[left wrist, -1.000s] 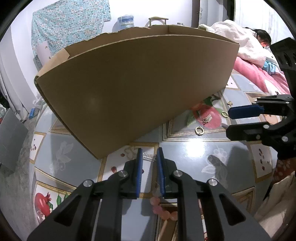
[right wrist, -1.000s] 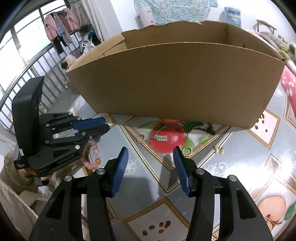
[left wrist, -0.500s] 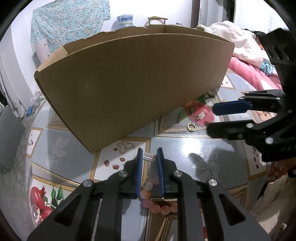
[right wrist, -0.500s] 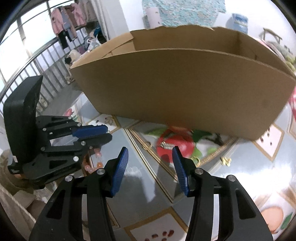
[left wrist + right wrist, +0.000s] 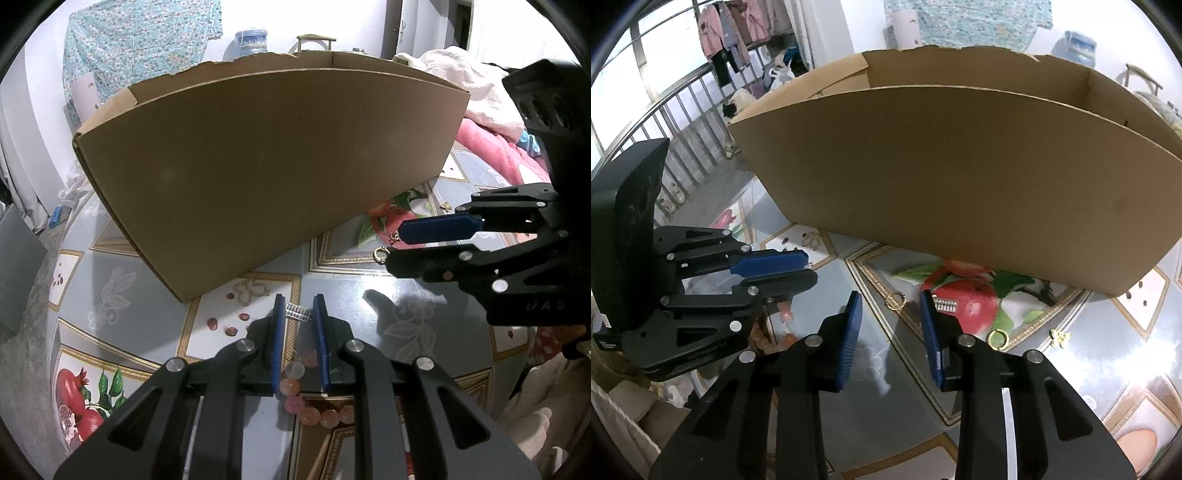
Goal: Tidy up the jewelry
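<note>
My left gripper (image 5: 300, 314) is shut on a small silver rhinestone bar (image 5: 297, 313), held above the patterned table (image 5: 129, 295). A pink bead bracelet (image 5: 295, 384) shows beneath its fingers; I cannot tell whether it hangs or lies there. My right gripper (image 5: 891, 306) is closing just above the table. A gold ring (image 5: 895, 299) lies just past its fingertips, in line with the gap, and no pad presses on it. A second silver rhinestone bar (image 5: 945, 305) lies beside the right finger. Further right are another gold ring (image 5: 997, 338) and a gold butterfly (image 5: 1060, 336).
A large open cardboard box (image 5: 960, 166) stands on the table right behind the jewelry and fills the middle of both views. The left gripper (image 5: 811, 268) sits close to the right one's left side. A pink blanket (image 5: 491, 147) lies beyond the table; a railing (image 5: 683, 122) stands far left.
The right gripper has slid left along the table from the silver bar to the gold ring, and its jaws have narrowed. The left gripper keeps its grip on the silver bar.
</note>
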Demonstrator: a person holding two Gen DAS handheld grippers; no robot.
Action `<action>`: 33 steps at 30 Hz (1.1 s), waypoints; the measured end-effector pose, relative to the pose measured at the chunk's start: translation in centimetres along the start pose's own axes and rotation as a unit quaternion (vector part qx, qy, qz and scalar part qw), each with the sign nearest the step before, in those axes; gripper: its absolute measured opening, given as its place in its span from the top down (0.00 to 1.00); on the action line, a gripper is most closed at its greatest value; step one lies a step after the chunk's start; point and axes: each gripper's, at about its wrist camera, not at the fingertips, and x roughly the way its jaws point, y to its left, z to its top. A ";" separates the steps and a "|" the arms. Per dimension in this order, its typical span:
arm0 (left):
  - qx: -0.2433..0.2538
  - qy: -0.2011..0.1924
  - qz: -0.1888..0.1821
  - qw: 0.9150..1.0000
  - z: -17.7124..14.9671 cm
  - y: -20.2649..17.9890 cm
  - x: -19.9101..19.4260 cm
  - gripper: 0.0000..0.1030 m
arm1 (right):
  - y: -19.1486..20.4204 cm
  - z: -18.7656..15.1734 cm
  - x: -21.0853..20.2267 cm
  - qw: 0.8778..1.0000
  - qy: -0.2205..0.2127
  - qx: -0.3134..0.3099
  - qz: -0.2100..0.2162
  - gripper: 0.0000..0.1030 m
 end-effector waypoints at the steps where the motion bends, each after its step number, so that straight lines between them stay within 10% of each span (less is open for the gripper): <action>1: -0.001 0.000 -0.001 1.000 0.0 0.0 0.0 0.86 | 0.1 0.0 0.1 1.000 0.001 -0.003 -0.002 0.71; 33: -0.003 -0.002 -0.006 1.000 0.0 0.1 -0.2 0.86 | -0.4 0.4 1.0 0.996 0.011 -0.049 -0.068 0.86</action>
